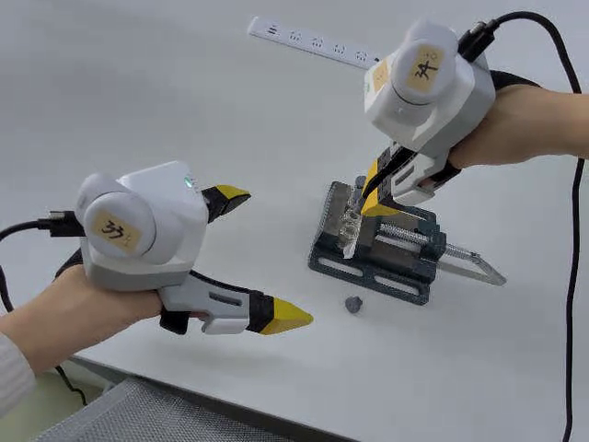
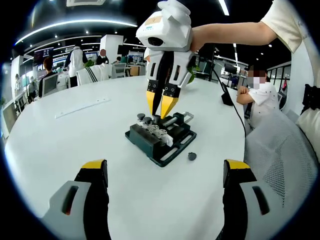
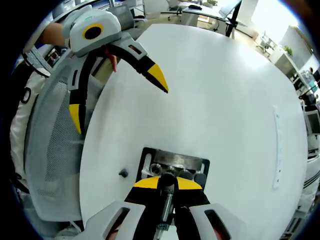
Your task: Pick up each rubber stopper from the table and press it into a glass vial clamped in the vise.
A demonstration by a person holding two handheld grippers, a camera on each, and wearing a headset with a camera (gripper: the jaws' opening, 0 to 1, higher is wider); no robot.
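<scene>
The loose rubber stopper [image 1: 353, 304] sits on the white table [image 1: 184, 92] just in front of the vise [image 1: 396, 262], and nothing is touching it. The left gripper [image 1: 265, 256] hangs well back from it with its jaws spread wide, nothing between them. In the left gripper view the stopper lies ahead between the two yellow tips, a bit right of centre.

The right gripper [image 1: 373, 201] points down onto the vise, tips almost together right over the glass vials [image 1: 350, 226]. The right gripper view shows something dark and round in the narrow gap, but honestly it's not clear whether that's a stopper being pinched.

There's plenty of bare tabletop left of the vise. The near table edge runs just below the left gripper, with a mesh chair [image 1: 138, 410] past it. A power strip [image 1: 313, 41] lies far back.

The left gripper view shows a couple of vials already capped with dark stoppers [image 2: 141, 116]; from the head view they're mostly hidden behind the right gripper.
</scene>
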